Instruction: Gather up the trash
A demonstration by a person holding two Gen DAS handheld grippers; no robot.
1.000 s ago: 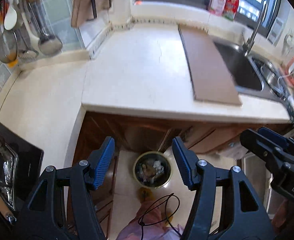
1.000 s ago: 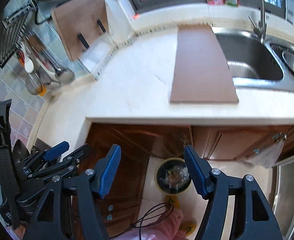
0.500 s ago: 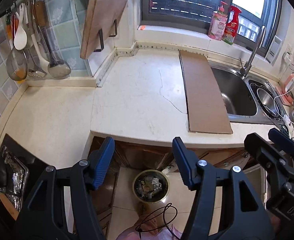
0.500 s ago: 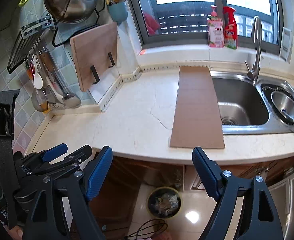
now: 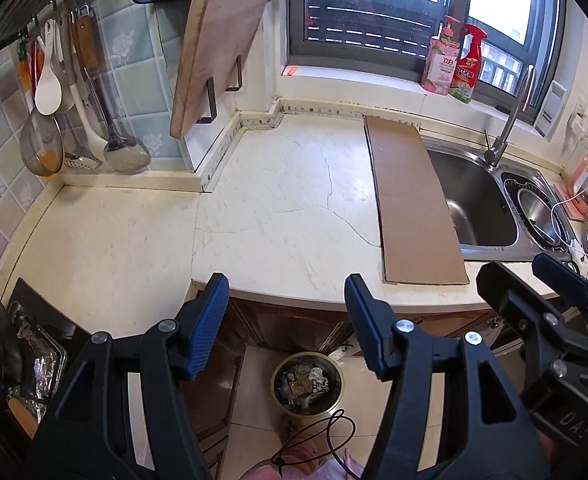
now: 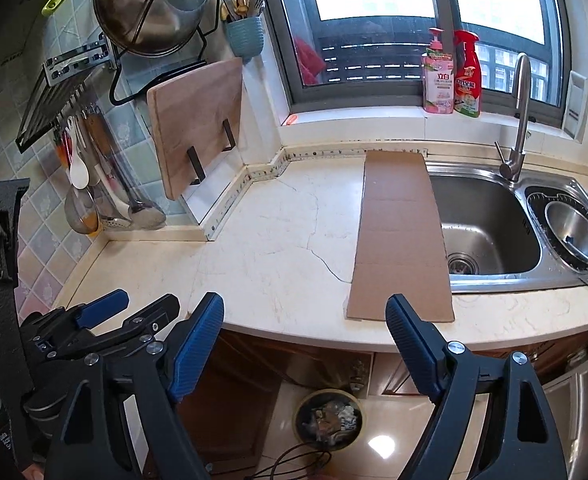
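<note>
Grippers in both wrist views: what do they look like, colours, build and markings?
Both are black plastic clamp-style frames with silver rivets and triangular cut-outs. Each finger ends in a ribbed blue pad. The left gripper and right gripper look alike. White lettering on the right one's body is only partly legible. No sleeves clearly show.

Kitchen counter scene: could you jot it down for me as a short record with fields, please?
Place: kitchen counter, cracked
On counter: cardboard strip beside the sink
On floor: trash bin holding scraps
Windowsill: pink bottle, red spray bottle
Left gripper: open, empty
Right gripper: open, empty
</note>
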